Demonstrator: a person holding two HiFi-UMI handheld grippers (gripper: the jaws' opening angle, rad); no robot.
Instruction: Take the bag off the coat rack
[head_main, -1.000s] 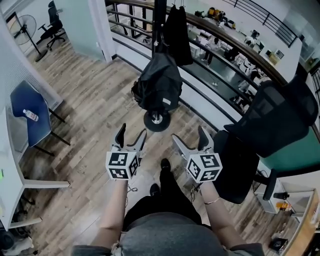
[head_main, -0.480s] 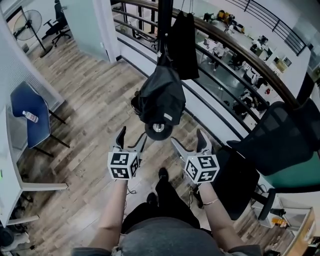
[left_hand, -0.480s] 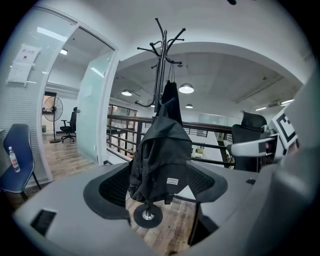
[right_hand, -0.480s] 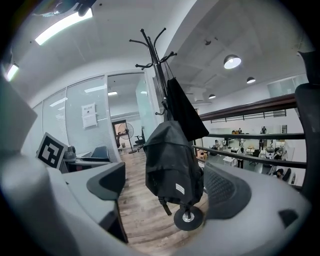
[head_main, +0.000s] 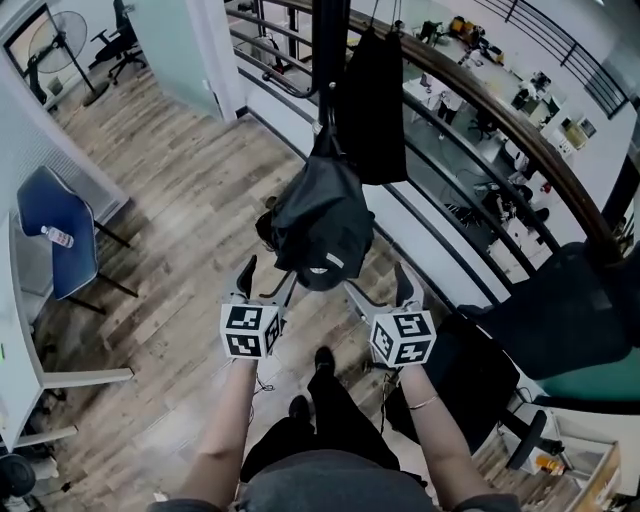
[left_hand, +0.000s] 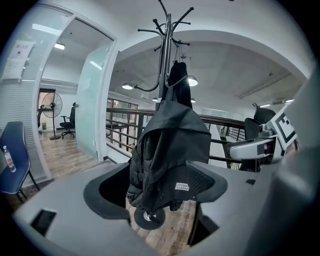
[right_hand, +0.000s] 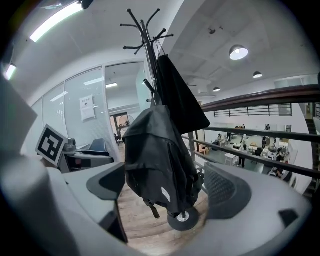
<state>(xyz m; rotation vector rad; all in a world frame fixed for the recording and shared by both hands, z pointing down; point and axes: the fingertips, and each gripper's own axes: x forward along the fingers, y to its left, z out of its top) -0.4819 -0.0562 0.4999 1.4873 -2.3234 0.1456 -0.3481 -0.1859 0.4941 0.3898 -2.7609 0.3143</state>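
The coat rack carries a dark garment and, lower against its pole, the black bag, which hangs clear of the floor. Left claw and right claw are both released and empty, side by side near the bag's bottom.

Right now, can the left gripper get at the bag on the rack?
Probably yes: the left gripper is open, the bag hangs just ahead of its jaws, and nothing stands between them.
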